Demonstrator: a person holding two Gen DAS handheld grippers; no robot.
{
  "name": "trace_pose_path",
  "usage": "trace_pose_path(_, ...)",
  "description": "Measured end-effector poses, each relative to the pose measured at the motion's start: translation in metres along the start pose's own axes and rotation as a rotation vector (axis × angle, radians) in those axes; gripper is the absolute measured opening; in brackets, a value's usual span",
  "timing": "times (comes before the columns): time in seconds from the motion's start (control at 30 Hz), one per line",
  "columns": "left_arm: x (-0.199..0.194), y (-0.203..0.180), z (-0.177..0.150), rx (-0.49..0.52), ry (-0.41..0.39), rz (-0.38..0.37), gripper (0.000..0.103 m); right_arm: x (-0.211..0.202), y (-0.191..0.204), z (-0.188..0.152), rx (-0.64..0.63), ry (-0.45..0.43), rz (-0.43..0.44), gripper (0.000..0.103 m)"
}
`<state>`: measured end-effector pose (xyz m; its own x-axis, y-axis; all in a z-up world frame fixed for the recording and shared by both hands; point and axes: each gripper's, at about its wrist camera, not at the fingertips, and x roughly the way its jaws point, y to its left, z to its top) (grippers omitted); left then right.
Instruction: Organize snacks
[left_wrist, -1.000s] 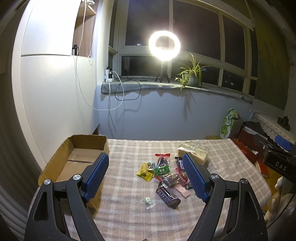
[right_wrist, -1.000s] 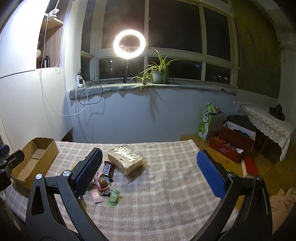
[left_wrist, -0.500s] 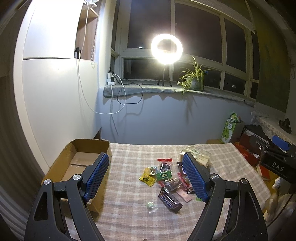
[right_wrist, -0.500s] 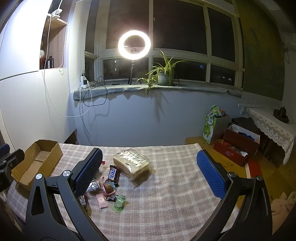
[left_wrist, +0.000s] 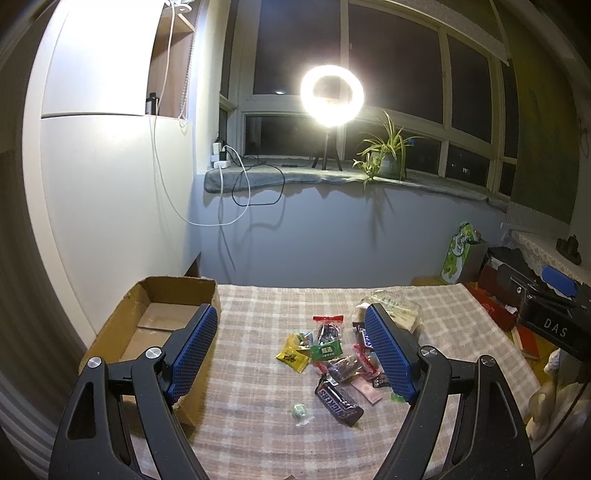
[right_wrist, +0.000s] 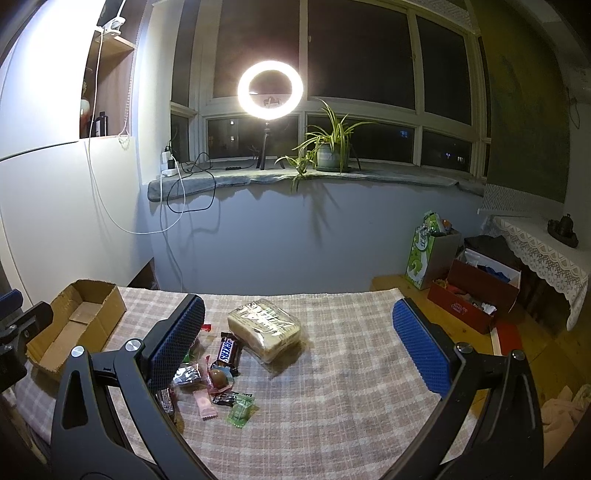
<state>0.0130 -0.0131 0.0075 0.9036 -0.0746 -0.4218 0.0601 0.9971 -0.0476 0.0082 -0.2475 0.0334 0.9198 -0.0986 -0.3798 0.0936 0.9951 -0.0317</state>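
Blue pads spread wide on left gripper (left_wrist: 291, 349), held up over checked cloth (left_wrist: 258, 424), empty. Same for right gripper (right_wrist: 299, 345), spread wide, empty. Snacks (left_wrist: 332, 363) heaped mid-cloth, cardboard box (left_wrist: 155, 314) sitting at left edge.

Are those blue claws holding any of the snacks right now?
No. The left gripper and right gripper are both open and empty above the snacks.
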Motion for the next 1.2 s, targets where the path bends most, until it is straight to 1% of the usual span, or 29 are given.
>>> trace_pose_path(0.27, 0.003, 0.001, -0.001, -0.006, 0.009, 0.005, 0.082, 0.003, 0.0, -0.001, 0.001, 0.005, 0.002, 0.103)
trace_pose_path(0.5, 0.012, 0.003, -0.005, -0.012, 0.05, -0.023, 0.082, 0.012, 0.0, -0.005, -0.008, 0.023, 0.013, 0.103)
trace_pose_path(0.67, 0.021, 0.014, -0.014, -0.044, 0.101, -0.025, 0.082, 0.023, -0.006, -0.016, -0.01, 0.065, 0.05, 0.103)
trace_pose_path(0.87, 0.028, 0.021, -0.021, -0.071, 0.142, -0.034, 0.082, 0.032, -0.009, -0.027, -0.022, 0.108, 0.096, 0.103)
trace_pose_path(1.0, 0.035, 0.025, -0.028, -0.098, 0.184, -0.062, 0.082, 0.041, -0.009, -0.033, -0.028, 0.148, 0.151, 0.103)
trace_pose_path(1.03, 0.037, 0.025, -0.03, -0.101, 0.195, -0.068, 0.081, 0.043, -0.01, -0.035, -0.027, 0.158, 0.159, 0.103)
trace_pose_path(1.1, 0.041, 0.023, -0.035, -0.104, 0.219, -0.084, 0.076, 0.05, -0.01, -0.041, -0.031, 0.185, 0.169, 0.103)
trace_pose_path(1.2, 0.052, 0.02, -0.048, -0.119, 0.281, -0.126, 0.069, 0.059, -0.009, -0.052, -0.031, 0.231, 0.194, 0.103)
